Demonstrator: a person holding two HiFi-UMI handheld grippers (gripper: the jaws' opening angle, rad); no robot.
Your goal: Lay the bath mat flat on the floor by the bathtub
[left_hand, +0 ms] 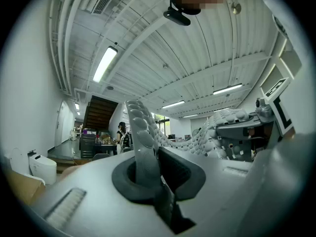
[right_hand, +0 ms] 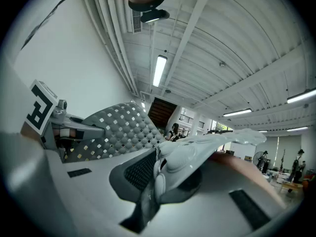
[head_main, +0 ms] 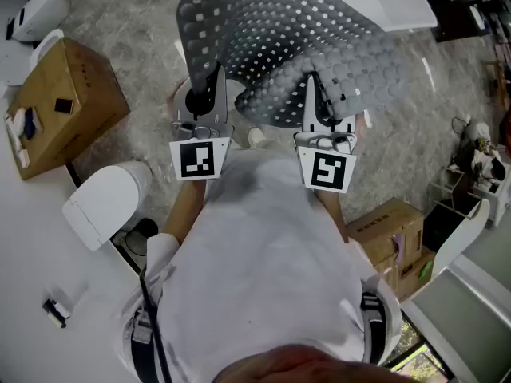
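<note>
Half the job is judged done: the floor (head_main: 136, 30) and the white bathtub (head_main: 387, 2) lie ahead of the jaws, and the bath mat (head_main: 271, 46) is held bowed in the air above the floor, not yet set down. For the next move, the mat would need to be lowered, spread out beside the tub and let go so that it lies flat. Its near edge is pinched in two places. The left gripper (head_main: 211, 86) is clamped on a studded strip that rises upright between its jaws, and the right gripper (head_main: 322, 94) is clenched on the other end, from where the sheet bends forward.
</note>
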